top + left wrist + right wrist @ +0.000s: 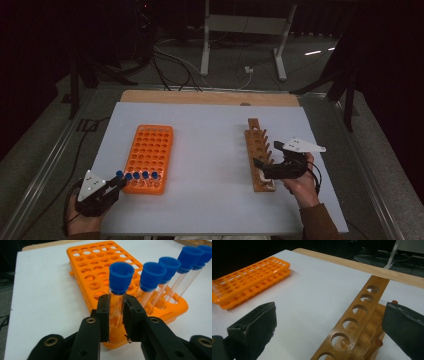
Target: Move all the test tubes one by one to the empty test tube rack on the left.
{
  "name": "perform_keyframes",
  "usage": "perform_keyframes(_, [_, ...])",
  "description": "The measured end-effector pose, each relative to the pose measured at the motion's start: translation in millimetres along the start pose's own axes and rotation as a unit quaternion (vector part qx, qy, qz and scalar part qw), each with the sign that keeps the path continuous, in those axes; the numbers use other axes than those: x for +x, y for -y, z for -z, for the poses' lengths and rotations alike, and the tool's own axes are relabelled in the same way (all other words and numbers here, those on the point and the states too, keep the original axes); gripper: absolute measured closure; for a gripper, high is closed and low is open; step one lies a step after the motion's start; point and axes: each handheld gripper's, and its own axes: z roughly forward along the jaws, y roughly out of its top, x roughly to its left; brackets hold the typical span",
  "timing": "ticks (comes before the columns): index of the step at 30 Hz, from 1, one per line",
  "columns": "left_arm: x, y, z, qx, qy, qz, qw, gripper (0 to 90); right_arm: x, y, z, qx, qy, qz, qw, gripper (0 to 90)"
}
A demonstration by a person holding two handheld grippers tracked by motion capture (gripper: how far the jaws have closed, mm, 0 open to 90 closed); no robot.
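At the near left corner of the white table (210,125), the left gripper (118,184) has its jaws clamped on the clear glass body of a blue-capped test tube (119,287), just below the cap; this tube stands upright in the nearest row of the orange rack (150,150), at that row's left end. In the left gripper view the two black pads press the glass from either side, and four more blue-capped tubes (170,272) stand in the same row, running off to the right, each tilted slightly in its hole. The remaining holes of the orange rack, farther from the person, hold nothing. Toward the right half of the table lies a wooden rack (259,150), long and narrow, set roughly parallel to the orange one and well apart from it. The right gripper (264,169) sits at the near end of this wooden rack with its jaws spread wide; in the right gripper view the rack's row of round holes (352,323) runs between the two dark pads, neither pad visibly touching the wood
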Motion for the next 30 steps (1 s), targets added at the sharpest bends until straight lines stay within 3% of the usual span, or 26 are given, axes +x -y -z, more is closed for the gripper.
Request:
perform_keyframes(5, [-2.0,-0.9,-2.1,0.009,-0.001,-0.004,0.9999,77.8,-0.5,4.4,4.0,-0.005,0.004,0.000,1.0000,0.0])
perform_keyframes(11, [2.3,-2.5,9.7,-0.045,0.012,0.015,0.9988,61.8,-3.5,13.2,11.4,-0.017,0.011,-0.001,0.9998,0.0])
perform_keyframes(19, [-1.8,-14.4,20.9,-0.120,0.025,0.027,0.9921,45.7,-5.1,24.3,18.2,-0.033,0.019,-0.002,0.9993,0.0])
perform_keyframes(24, [-4.6,-19.7,20.2,-0.151,0.016,0.040,0.9877,36.4,-4.5,29.7,20.8,-0.044,0.024,-0.002,0.9988,0.0])
perform_keyframes(30, [-8.6,-23.6,17.3,-0.171,-0.001,0.052,0.9839,23.3,-1.7,34.2,21.7,-0.053,0.026,0.004,0.9982,0.0])
